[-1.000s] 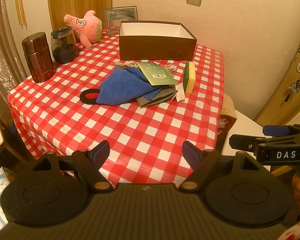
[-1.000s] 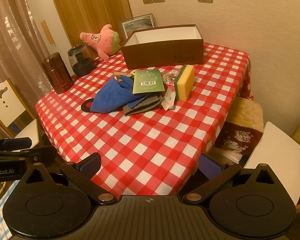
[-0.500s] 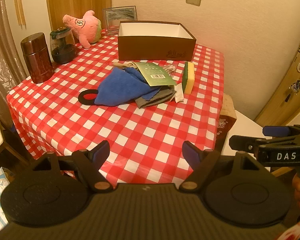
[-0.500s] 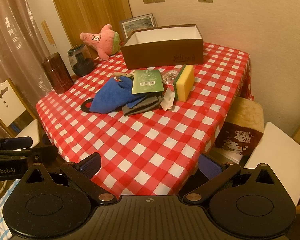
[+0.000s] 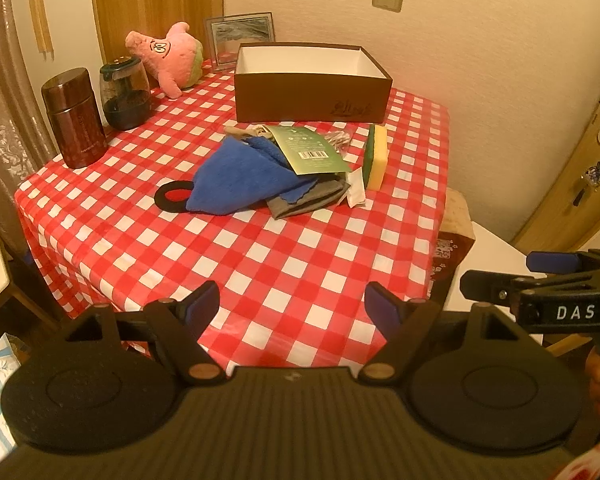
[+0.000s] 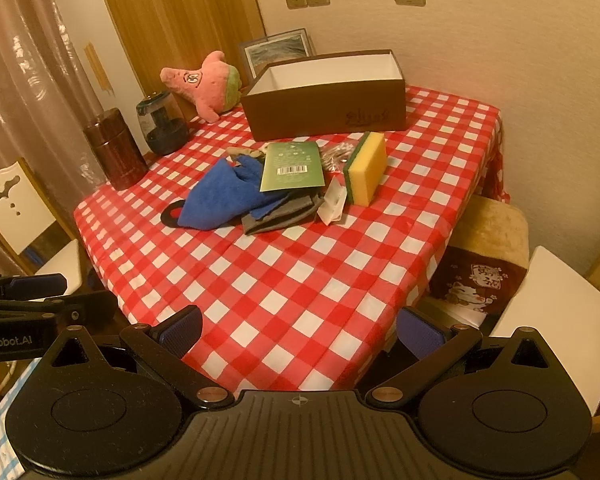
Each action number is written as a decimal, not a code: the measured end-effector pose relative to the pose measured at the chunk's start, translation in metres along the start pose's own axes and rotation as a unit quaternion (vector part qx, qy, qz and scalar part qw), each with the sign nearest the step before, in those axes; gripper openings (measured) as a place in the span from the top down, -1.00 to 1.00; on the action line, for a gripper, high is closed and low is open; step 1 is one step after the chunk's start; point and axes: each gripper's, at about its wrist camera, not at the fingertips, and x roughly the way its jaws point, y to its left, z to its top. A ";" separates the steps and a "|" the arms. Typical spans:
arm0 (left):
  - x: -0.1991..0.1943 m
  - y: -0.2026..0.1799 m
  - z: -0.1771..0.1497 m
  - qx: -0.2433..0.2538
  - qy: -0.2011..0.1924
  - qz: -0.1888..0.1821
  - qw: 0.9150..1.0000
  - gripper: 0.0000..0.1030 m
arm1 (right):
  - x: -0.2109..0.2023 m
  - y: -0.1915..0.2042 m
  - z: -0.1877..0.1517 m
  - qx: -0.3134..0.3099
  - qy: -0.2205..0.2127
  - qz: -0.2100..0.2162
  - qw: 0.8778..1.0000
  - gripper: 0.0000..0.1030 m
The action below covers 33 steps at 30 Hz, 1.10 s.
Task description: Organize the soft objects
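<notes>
Left claw (image 5: 292,306): wide apart, grasping nothing, above the near edge of the table.
Right claw (image 6: 300,330): wide apart too, grasping nothing, above the near right corner.
Table (image 5: 260,264): red and white checked cloth on top.
Box (image 5: 312,80): brown outside, white inside, at the far side near the wall.
Blue cloth (image 5: 236,178): crumpled in the middle, on top of a grey cloth (image 5: 312,200).
Green card (image 5: 310,150): flat on the pile, touching the blue cloth.
Sponge (image 6: 366,168): yellow and green, on its edge, just right of the pile.
Pink plush toy (image 5: 166,60): far left, near a picture frame (image 5: 240,38).
Brown can (image 5: 76,118): upright at the left edge.
Dark jar (image 5: 124,94): just beside the can.
</notes>
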 end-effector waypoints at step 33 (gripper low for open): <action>0.035 -0.016 0.012 -0.032 0.013 0.037 0.999 -0.52 | 0.006 -0.045 0.009 -0.032 -0.027 0.029 0.999 -1.00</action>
